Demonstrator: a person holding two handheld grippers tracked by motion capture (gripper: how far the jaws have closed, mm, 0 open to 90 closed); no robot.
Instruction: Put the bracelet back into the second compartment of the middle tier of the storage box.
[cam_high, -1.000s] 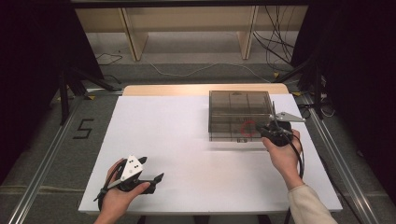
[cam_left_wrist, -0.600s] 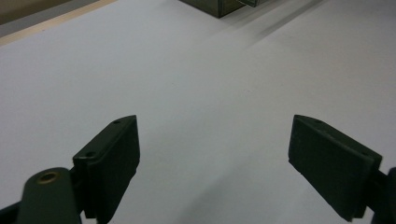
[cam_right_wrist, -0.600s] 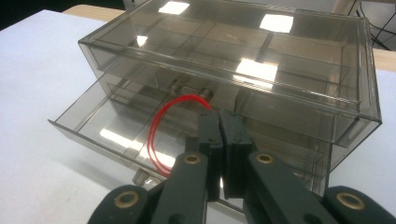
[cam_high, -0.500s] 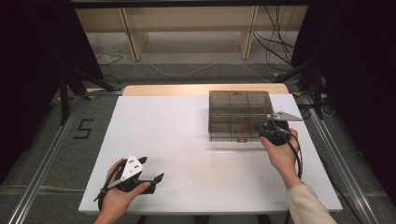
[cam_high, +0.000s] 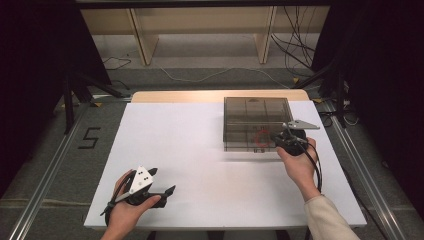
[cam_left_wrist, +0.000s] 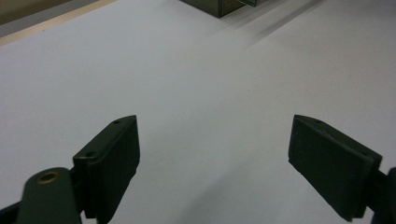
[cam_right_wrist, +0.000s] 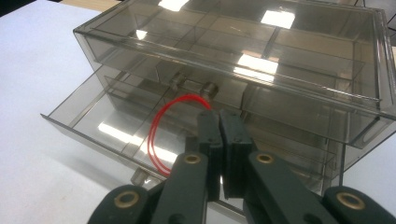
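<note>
A: Right gripper view first: what is the right gripper (cam_right_wrist: 219, 122) holding?

B: Its jaws are pressed fully together on a thin red loop (cam_right_wrist: 161, 135), probably a rubber band or a bit of cord. The pinch sits at one end of the loop, so the rest hangs free over the open drawer (cam_right_wrist: 107, 122) in the centre of the frame.

A: Why pinch it at the end?

B: My guess is that a hanging loop can be lowered into one compartment without the jaws knocking the dividers. The drawer is pulled out of the smoky clear box (cam_right_wrist: 261, 60) at the lower level, which leaves its compartments reachable from above.

A: And in the high view?

B: The box (cam_high: 256, 122) stands right of centre on the white surface (cam_high: 190, 150), with the right gripper (cam_high: 289, 141) at its near right corner and the red loop (cam_high: 261, 139) over the drawer front.

A: The other hand?

B: The left gripper (cam_high: 159, 186) rests low at the lower left of the frame, well apart from the box. Its jaws stand wide with nothing between them, likely parked out of the way.
</note>
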